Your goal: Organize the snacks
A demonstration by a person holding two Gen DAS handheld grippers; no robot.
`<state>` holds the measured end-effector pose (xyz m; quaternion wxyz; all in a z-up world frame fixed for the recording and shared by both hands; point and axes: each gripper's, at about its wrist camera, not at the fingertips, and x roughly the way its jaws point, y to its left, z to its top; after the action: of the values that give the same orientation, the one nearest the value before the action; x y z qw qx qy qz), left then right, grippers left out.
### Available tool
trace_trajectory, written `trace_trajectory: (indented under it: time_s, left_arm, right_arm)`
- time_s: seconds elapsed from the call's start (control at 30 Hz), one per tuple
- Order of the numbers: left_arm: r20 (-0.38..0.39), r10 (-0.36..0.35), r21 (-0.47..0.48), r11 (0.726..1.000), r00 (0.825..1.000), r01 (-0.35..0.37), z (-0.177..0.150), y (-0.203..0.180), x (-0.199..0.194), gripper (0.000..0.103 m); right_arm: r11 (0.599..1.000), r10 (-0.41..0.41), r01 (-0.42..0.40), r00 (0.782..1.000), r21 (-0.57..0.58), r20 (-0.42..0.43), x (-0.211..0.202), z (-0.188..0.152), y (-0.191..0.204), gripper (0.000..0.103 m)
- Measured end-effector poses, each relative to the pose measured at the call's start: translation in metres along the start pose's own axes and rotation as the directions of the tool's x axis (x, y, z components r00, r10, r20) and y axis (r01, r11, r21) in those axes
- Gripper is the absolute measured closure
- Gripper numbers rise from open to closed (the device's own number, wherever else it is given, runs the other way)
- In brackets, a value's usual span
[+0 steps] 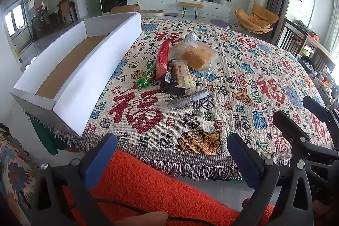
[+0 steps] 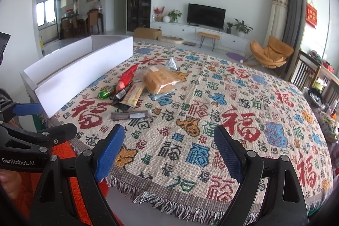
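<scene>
Blue-padded left hand-held gripper (image 1: 171, 159): jaws wide, holding nothing, above an orange fleece garment (image 1: 148, 185) at the bench edge. Right hand-held gripper (image 2: 169, 151): jaws wide, empty, over the patterned woven cloth (image 2: 211, 120). Snacks heaped mid-bench: bagged bread (image 1: 196, 54), red packet (image 1: 162, 59), green packet (image 1: 145, 77), cream bar (image 1: 184, 73), dark bar (image 1: 188, 99) lying apart, nearest. White cardboard tray (image 1: 99, 73) beside them; only the left wrist view shows its brown floor. Living room behind: television (image 2: 206, 15), orange chair (image 2: 271, 52).
</scene>
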<state>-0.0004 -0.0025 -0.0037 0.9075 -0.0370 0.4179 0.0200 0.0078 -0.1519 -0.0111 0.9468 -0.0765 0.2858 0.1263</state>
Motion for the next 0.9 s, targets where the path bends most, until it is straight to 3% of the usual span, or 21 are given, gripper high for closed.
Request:
trace_trajectory:
  time_s: [0.9]
  left_arm:
    - [-0.001, 0.001, -0.001, 1.000, 1.000, -0.001, -0.0002, 0.0017, 0.0003, 0.000]
  right_arm:
    - [1.000, 0.002, -0.002, 1.000, -0.002, -0.003, 0.0022, -0.0006, 0.0021, 0.014]
